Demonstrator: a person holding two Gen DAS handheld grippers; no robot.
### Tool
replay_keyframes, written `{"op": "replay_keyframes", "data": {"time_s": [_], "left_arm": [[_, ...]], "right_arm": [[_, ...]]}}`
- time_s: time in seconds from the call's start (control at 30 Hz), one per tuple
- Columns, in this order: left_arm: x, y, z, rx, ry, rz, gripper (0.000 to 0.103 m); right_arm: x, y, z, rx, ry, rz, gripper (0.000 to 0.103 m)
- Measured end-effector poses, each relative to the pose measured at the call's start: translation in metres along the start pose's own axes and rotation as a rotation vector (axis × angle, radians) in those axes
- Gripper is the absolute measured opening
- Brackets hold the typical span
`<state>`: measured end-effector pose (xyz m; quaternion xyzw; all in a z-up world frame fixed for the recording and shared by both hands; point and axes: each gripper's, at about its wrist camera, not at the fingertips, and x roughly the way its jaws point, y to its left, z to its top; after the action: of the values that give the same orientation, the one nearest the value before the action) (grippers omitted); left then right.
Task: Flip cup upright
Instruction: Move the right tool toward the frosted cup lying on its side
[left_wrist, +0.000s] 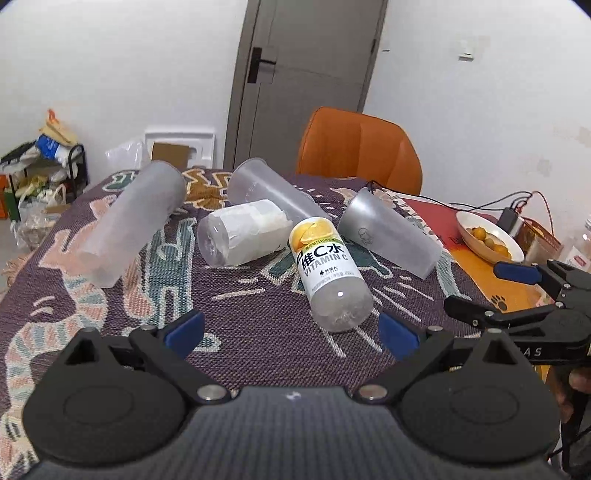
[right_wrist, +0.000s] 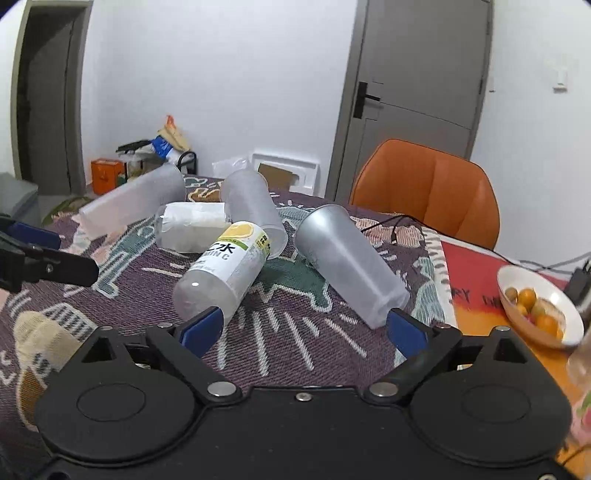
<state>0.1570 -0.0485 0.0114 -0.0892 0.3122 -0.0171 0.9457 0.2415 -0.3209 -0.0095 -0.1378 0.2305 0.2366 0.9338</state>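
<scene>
No cup is picked up yet, so I think this is the very start: the step of reaching for a cup.

Low in the right view, the right gripper (right_wrist: 303, 329) has its blue fingers (right_wrist: 201, 328) wide apart. They hold nothing. The right fingertip sits just beside the end of the near cup (right_wrist: 349, 267), but I cannot tell if it touches.

Low in the left view, the left gripper (left_wrist: 291, 332) is wide apart too and holds nothing. Just past it lies a bottle (left_wrist: 328, 273) on its side.

The near cup lies on its side on the table (right_wrist: 295, 332), in the middle right of the right view. Farther back lie a middle cup (right_wrist: 255, 212), a wrapped bottle (right_wrist: 192, 225) and a far cup (right_wrist: 136, 201) at the upper left.

Next, I think the right fingers should close around the near cup and tip it up onto its bottom. The cup looks thin, so squeeze softly.
</scene>
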Motion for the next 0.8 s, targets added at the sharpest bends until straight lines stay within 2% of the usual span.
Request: {"op": "replay_keyframes", "data": {"time_s": [0.8], "left_arm": [[0.08, 0.025, 0.039, -0.226, 0.066, 0.071, 0.099]], "right_arm": [[0.113, -0.036, 0.039, -0.184, 0.11, 0.026, 0.092]]}}
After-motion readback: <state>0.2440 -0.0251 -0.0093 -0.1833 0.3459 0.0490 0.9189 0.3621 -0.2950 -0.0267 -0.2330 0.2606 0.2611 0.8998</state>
